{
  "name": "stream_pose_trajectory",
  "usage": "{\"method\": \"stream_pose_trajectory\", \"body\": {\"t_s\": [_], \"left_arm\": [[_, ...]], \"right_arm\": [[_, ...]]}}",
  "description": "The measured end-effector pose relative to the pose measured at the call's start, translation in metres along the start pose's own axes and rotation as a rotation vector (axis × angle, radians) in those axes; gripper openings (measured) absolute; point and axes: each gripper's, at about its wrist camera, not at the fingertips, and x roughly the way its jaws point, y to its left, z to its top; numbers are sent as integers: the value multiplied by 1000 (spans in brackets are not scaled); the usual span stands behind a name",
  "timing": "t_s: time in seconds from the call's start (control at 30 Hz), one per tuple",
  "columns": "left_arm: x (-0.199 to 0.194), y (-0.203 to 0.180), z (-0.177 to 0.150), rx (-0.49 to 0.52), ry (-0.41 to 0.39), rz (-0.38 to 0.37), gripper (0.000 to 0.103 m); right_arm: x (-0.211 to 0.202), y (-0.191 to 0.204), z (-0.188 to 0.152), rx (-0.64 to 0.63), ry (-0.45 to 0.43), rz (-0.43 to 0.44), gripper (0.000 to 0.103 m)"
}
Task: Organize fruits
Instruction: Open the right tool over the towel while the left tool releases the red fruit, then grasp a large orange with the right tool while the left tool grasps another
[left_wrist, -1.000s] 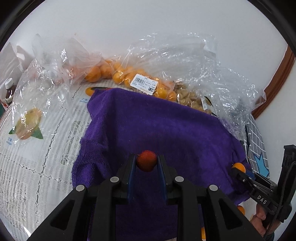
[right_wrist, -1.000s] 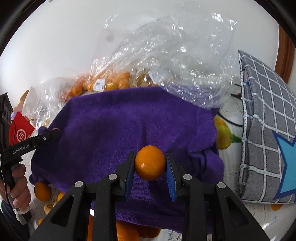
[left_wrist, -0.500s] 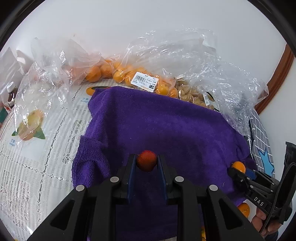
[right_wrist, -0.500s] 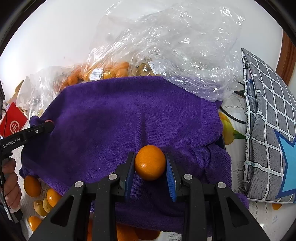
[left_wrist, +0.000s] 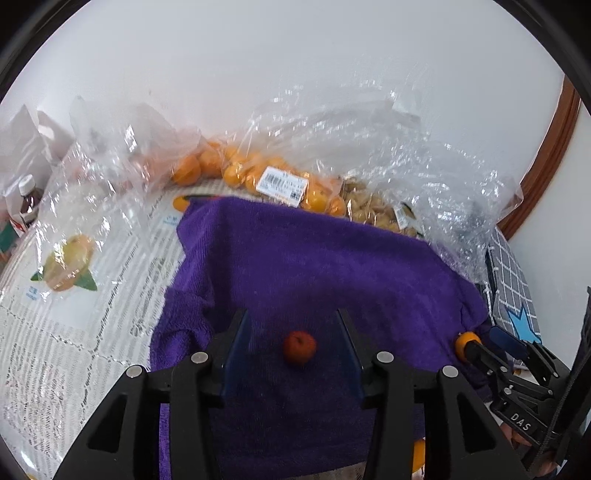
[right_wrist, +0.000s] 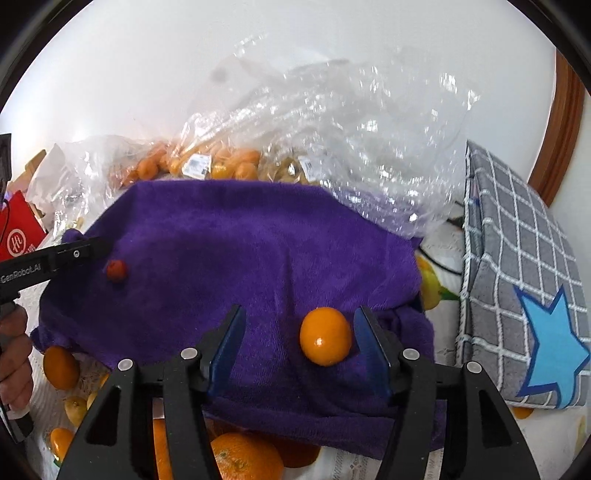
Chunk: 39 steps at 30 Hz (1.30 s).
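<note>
Both sets of jaws stand wide open w/ nothing in them: the left gripper (left_wrist: 293, 352) has the small red fruit (left_wrist: 299, 347) sitting loose on the purple towel (left_wrist: 332, 266) between its fingers, and the right gripper (right_wrist: 301, 350) has the orange (right_wrist: 325, 336) on the towel too, just beside its right finger. So this looks like the put-down step – both fruits are set on the towel, well apart. Next, I think, each gripper backs off w/o bumping its fruit, then goes for more – e.g. the loose oranges (right_wrist: 61, 367) by the towel's near edge.
</note>
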Motion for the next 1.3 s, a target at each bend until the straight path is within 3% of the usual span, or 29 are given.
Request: {"method": "stream_pose_trajectory", "body": {"t_s": [0.23, 0.37, 0.5, 0.63, 0.87, 1.03, 1.3], "left_arm": [[-26, -6, 0, 20, -144, -27, 44], [-32, -4, -2, -19, -151, -85, 44], [-45, -3, -11, -24, -201, -64, 45], [-59, -3, -25, 6, -217, -76, 55], [-87, 12, -54, 14, -190, -105, 55], [-96, 16, -73, 29, -155, -81, 55], [-90, 20, -76, 13, -119, -66, 55]], "right_arm": [[-27, -7, 5, 67, -71, -9, 60], [-44, -4, 1, 62, -104, -18, 60], [-59, -2, -17, 67, -108, 32, 60], [-67, -2, -40, 67, -82, 93, 60], [-72, 1, -69, 52, -34, 120, 52], [-64, 4, -77, 33, 19, 144, 49], [-49, 9, -77, 19, 75, 136, 48]]}}
